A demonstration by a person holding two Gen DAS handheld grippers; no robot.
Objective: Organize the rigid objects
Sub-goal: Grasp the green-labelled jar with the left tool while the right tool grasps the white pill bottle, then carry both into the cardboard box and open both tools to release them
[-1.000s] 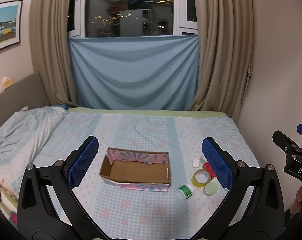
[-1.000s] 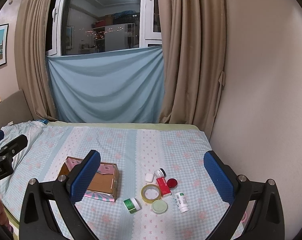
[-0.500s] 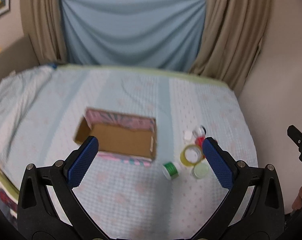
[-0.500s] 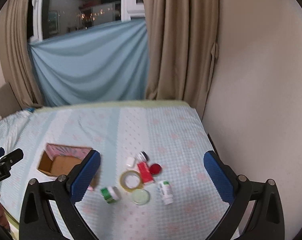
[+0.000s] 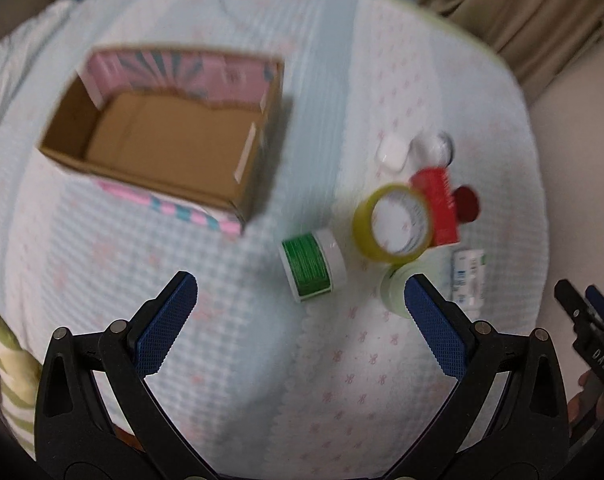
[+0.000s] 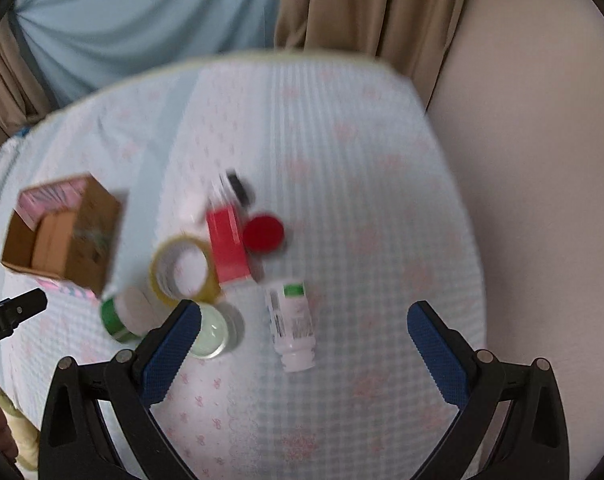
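On the bed: cardboard box far left, empty; clutter right. Both my tongs, left tongs and right tongs, released, approaching. Next: close on white bottle.

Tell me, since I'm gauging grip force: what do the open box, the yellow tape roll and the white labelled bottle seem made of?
Open brown box: looks like corrugated cardboard, matte brown inside, pink printed paper outside.
Yellow tape roll: glossy translucent plastic film on a pale core, probably card.
White labelled bottle: seemingly smooth opaque plastic with a printed paper label; blur leaves the finish uncertain.
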